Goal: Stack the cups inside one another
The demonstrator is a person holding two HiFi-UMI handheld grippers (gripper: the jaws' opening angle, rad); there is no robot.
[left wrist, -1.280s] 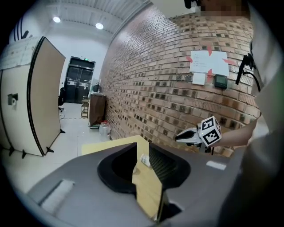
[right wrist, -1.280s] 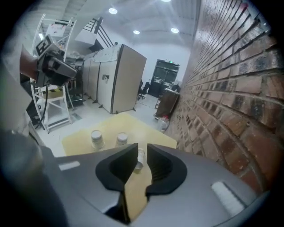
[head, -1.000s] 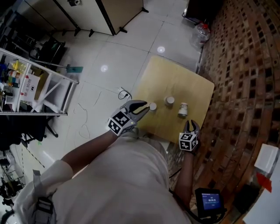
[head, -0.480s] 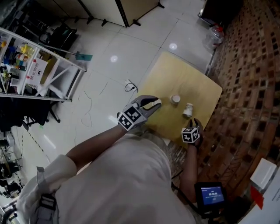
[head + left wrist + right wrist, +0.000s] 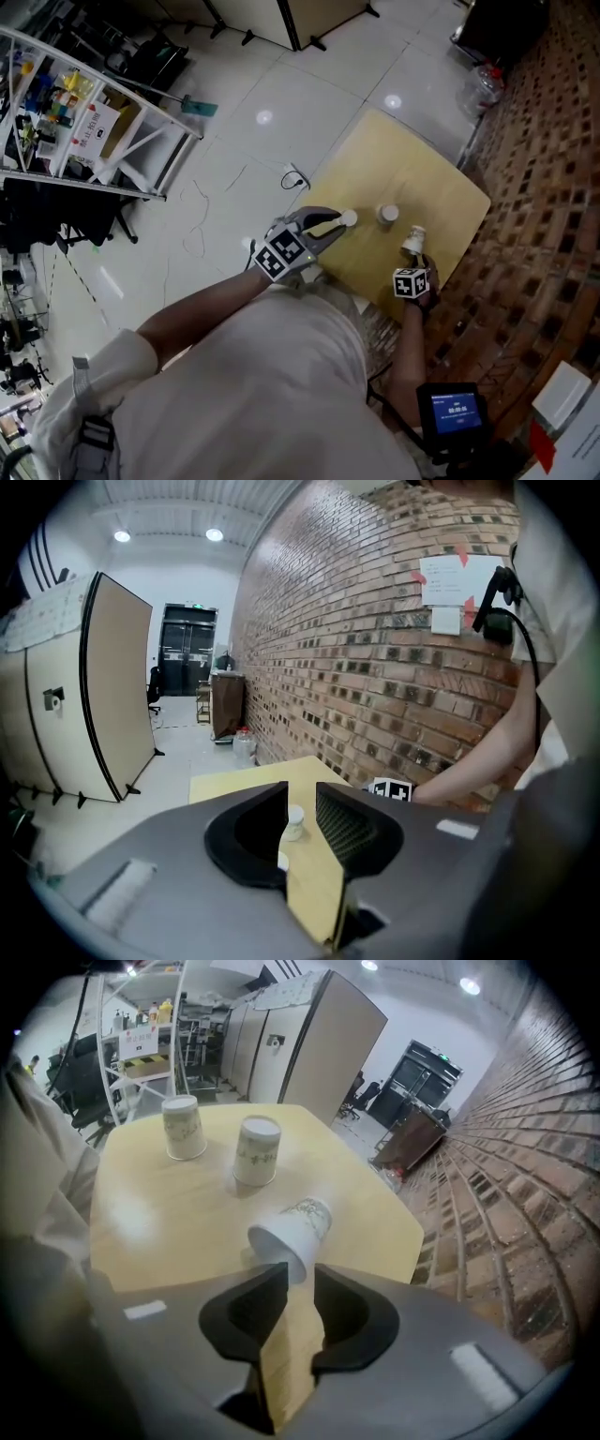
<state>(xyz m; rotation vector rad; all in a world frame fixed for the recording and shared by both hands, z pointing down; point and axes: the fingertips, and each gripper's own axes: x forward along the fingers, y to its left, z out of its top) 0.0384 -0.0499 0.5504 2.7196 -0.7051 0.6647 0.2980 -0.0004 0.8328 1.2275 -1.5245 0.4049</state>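
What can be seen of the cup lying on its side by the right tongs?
The tipped cup is a white paper-looking cup with a faint greyish print near its narrower end. It lies on its side on the pale wooden table, wider white end toward the right tongs, just ahead of their open tips, not between them. Whether they touch it is unclear.

Brick wall running along one side; white tiled floor reflecting ceiling lights; metal shelving rack standing opposite; beige partition standing near dark doorway.
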